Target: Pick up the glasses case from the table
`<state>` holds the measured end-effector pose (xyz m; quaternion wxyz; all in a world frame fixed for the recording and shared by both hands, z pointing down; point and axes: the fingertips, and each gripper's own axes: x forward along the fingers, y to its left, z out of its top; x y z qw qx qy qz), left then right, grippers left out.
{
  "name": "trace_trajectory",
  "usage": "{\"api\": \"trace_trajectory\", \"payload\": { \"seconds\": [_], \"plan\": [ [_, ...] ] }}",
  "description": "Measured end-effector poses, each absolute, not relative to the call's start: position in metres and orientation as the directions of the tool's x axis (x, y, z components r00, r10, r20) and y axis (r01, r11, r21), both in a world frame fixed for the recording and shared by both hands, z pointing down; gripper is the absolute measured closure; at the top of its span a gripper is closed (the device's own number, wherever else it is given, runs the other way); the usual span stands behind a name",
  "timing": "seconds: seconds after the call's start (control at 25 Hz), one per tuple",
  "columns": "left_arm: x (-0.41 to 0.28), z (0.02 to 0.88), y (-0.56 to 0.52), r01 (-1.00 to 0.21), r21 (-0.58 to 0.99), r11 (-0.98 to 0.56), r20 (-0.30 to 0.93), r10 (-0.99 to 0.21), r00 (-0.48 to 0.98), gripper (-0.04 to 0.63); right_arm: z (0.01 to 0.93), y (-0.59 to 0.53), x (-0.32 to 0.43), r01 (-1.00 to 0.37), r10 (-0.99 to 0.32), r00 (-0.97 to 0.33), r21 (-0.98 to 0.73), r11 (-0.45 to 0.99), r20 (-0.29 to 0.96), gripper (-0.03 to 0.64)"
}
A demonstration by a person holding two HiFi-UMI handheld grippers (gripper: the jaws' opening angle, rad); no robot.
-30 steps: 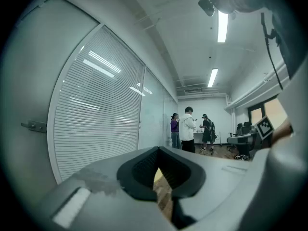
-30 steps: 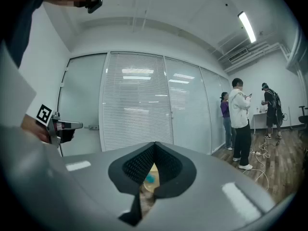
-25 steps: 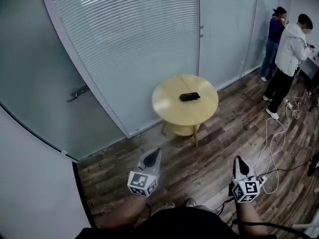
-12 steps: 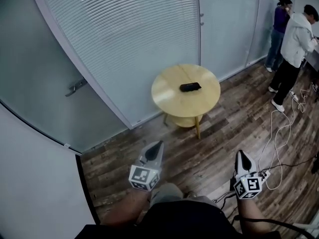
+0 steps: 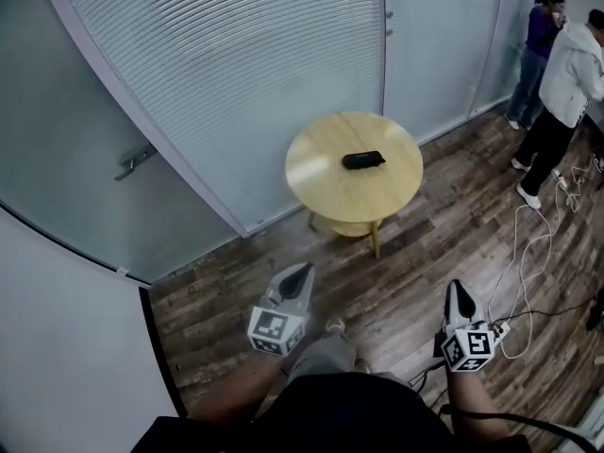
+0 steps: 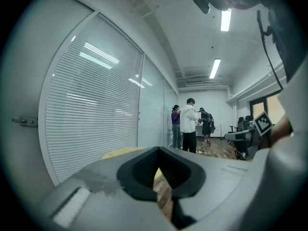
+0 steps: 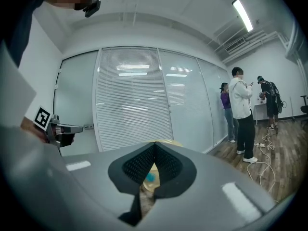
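The black glasses case (image 5: 362, 159) lies near the middle of the small round wooden table (image 5: 321, 173), which stands by the glass wall. Both grippers hang over the floor well short of the table. My left gripper (image 5: 302, 270) points toward it with its jaws shut and nothing between them. My right gripper (image 5: 458, 288) is level with it on the right, also shut and empty. In the left gripper view the jaws (image 6: 158, 149) meet at their tips, with the table's edge (image 6: 118, 153) beyond them. In the right gripper view the jaws (image 7: 154, 144) are closed too.
A glass wall with blinds (image 5: 236, 74) runs behind the table, and a door handle (image 5: 134, 159) shows at the left. Two people (image 5: 566, 83) stand at the far right. White cables (image 5: 528, 272) trail over the wooden floor beside my right gripper.
I have stepped toward the table, and a knee now shows between the grippers. Both grippers came forward with me and sank a little, still shut.
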<state>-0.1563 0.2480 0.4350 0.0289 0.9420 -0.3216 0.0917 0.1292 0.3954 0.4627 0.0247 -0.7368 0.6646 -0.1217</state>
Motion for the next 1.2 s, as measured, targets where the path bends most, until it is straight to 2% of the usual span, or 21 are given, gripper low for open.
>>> {"api": "trace_trajectory", "payload": {
  "seconds": [0.56, 0.96, 1.2],
  "plan": [
    [-0.119, 0.453, 0.063, -0.505, 0.032, -0.863, 0.182, -0.492, 0.852, 0.592, 0.457, 0.232, 0.122, -0.973, -0.976, 0.134, -0.167, -0.162, 0.169, 0.611],
    [-0.119, 0.460, -0.014, -0.554, 0.063, -0.830, 0.191, -0.535, 0.823, 0.592, 0.452, 0.151, 0.137, -0.957, -0.979, 0.132, -0.237, -0.166, 0.154, 0.611],
    [-0.104, 0.458, -0.050, -0.595, 0.041, -0.803, 0.187, -0.578, 0.794, 0.592, 0.463, 0.089, 0.152, -0.961, -0.988, 0.054, -0.260, -0.091, 0.146, 0.611]
  ]
}}
